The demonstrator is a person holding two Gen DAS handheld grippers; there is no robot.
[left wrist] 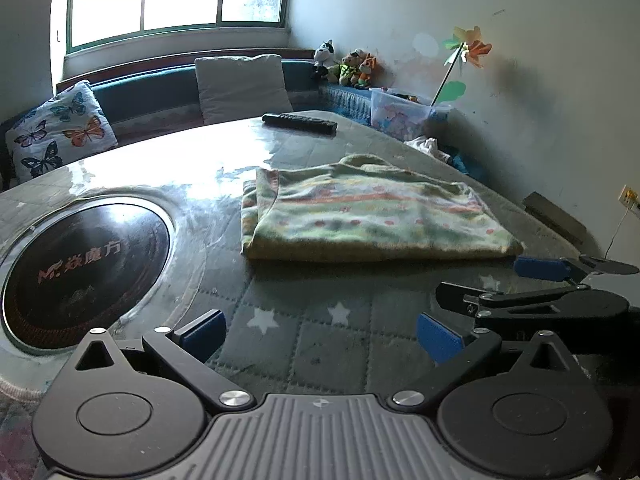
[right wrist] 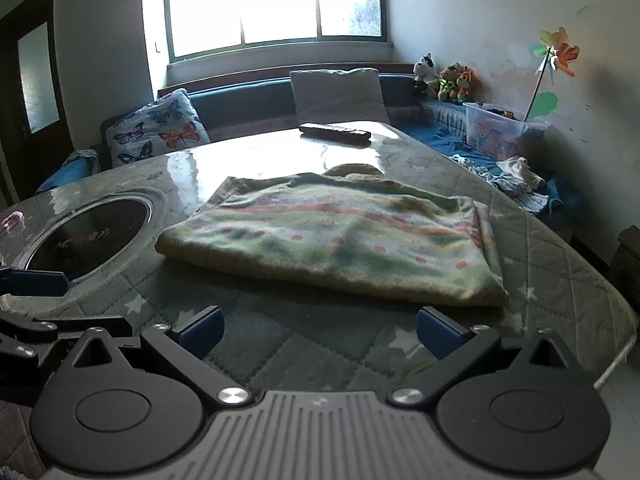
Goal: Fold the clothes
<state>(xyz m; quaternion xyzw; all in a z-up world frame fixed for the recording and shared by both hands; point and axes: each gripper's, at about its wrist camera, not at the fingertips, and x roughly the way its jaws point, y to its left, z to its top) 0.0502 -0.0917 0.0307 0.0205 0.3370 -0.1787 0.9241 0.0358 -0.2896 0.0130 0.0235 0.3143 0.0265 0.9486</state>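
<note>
Table (left wrist: pixel 168 168), quilted star-print cover under a glossy sheet: the largest thing before me. Round dark cooktop (left wrist: pixel 80 268) set into it, to my left. Folded garment (left wrist: pixel 372 216), green with orange and red print: lies flat on the table past both my tools, right of the cooktop, touched by neither. My left gripper (left wrist: pixel 320 334): fingers spread wide, holding nothing, low over the cover. My right gripper (right wrist: pixel 320 332): likewise spread and empty, just short of the garment's near edge. Remote control (left wrist: pixel 300 122): at the table's far edge.
</note>
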